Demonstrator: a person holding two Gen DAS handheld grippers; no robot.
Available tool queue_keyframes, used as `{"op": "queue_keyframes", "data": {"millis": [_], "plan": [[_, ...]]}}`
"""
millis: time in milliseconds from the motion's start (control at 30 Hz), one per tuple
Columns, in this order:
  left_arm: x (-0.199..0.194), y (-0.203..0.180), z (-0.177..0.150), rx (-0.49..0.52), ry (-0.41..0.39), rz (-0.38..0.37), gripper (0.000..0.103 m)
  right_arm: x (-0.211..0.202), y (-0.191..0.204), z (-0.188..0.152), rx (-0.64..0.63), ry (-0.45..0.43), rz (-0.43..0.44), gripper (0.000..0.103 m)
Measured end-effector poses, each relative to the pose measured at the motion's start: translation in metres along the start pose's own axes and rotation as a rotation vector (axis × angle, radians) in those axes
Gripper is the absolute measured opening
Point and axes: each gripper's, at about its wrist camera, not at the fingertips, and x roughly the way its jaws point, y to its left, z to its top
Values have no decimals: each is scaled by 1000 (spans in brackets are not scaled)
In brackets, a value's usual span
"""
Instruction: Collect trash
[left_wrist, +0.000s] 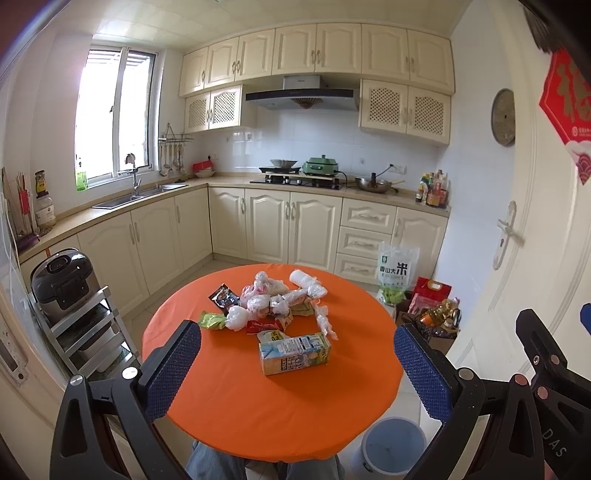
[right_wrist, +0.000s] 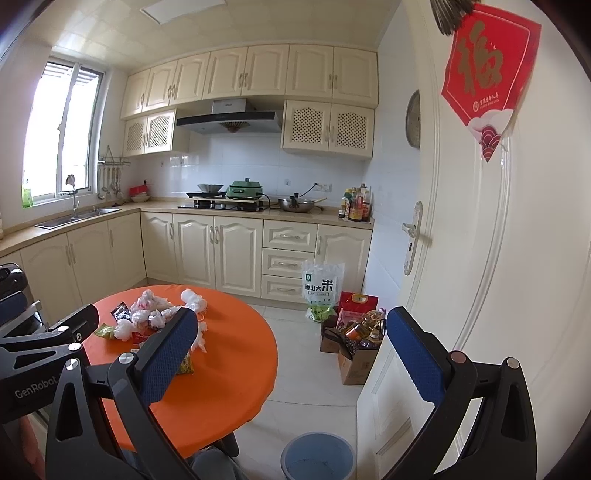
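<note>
A: Status? Where's the trash?

B: All of it on the orange tabletop (left_wrist: 229, 406). Heap of crumpled white plastic bags (left_wrist: 271, 301), dark snack wrapper (left_wrist: 223, 296), green wrapper (left_wrist: 210, 320), and a drink carton (left_wrist: 294, 352) lying on its side nearest the seat. Blue bin (right_wrist: 318, 458) on the floor, just beside the tabletop edge, looks empty.

A: Tongs?

B: Left tongs (left_wrist: 297, 363) spread wide, holding nothing, above the near tabletop and lined up on the carton. Right tongs (right_wrist: 291, 347) also wide, empty, hanging off the tabletop's edge over the floor, bin below.

A: First pick?

B: I'd take the carton with the left: closest, rigid, clear of the heap. Clamp across the narrow faces, mid-length, so it doesn't pivot. Bags are slippery, so pinch a knot or thick fold, one at a time.
</note>
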Motion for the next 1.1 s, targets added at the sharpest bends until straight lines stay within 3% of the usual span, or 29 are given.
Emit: {"op": "queue_keyframes", "data": {"millis": [1100], "plan": [[-8,7,-3,15,47,-2,102,-2,4,-7,4,78,3,103]]}}
